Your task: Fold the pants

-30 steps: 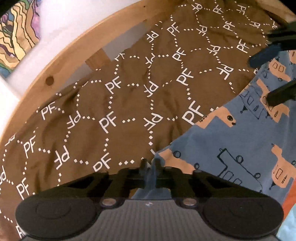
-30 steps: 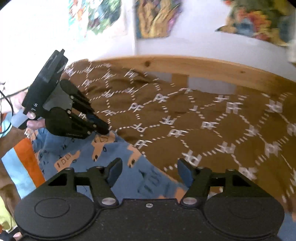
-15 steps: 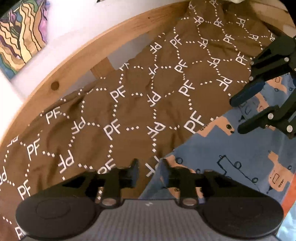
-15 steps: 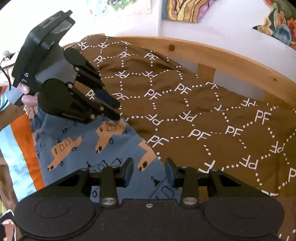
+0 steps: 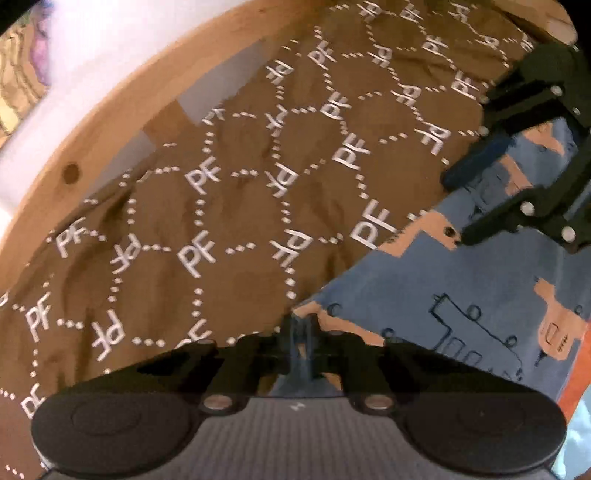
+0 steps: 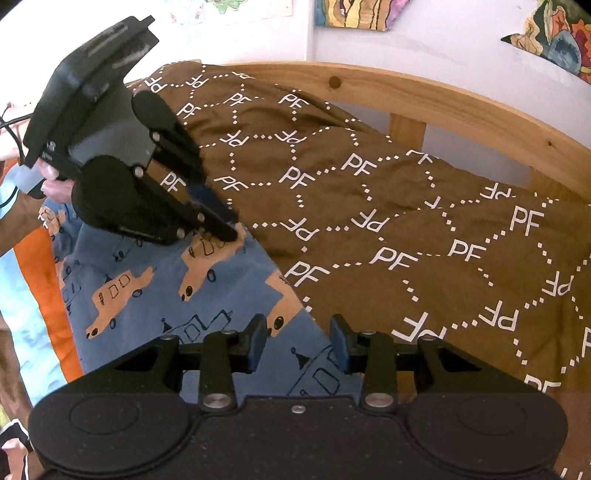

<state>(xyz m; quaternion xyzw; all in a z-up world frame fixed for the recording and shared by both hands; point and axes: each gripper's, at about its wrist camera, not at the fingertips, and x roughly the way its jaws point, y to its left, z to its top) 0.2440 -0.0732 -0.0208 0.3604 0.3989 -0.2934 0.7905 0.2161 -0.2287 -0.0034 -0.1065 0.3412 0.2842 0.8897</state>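
Blue pants (image 5: 461, 295) printed with orange cars lie flat on a brown bedcover (image 5: 240, 184). At the bottom of the left wrist view, my left gripper (image 5: 300, 325) is shut on the pants' near corner. In the right wrist view that left gripper (image 6: 225, 218), held by a hand, meets the pants (image 6: 166, 266) at their far corner. My right gripper (image 6: 297, 343) stands open low over the pants' edge, which runs between its pads without being pressed. The left wrist view shows the right gripper (image 5: 456, 208) at the upper right, jaws apart over that same edge.
The brown cover (image 6: 406, 203) with white PF lettering spreads to a curved wooden bed frame (image 6: 443, 99) against a white wall with colourful pictures (image 6: 362, 14). An orange and light-blue striped cloth (image 6: 40, 288) borders the pants on the left.
My left gripper opened beside the pants' corner and has shut on it again. My right gripper narrowed its jaws and moved in over the pants' edge.
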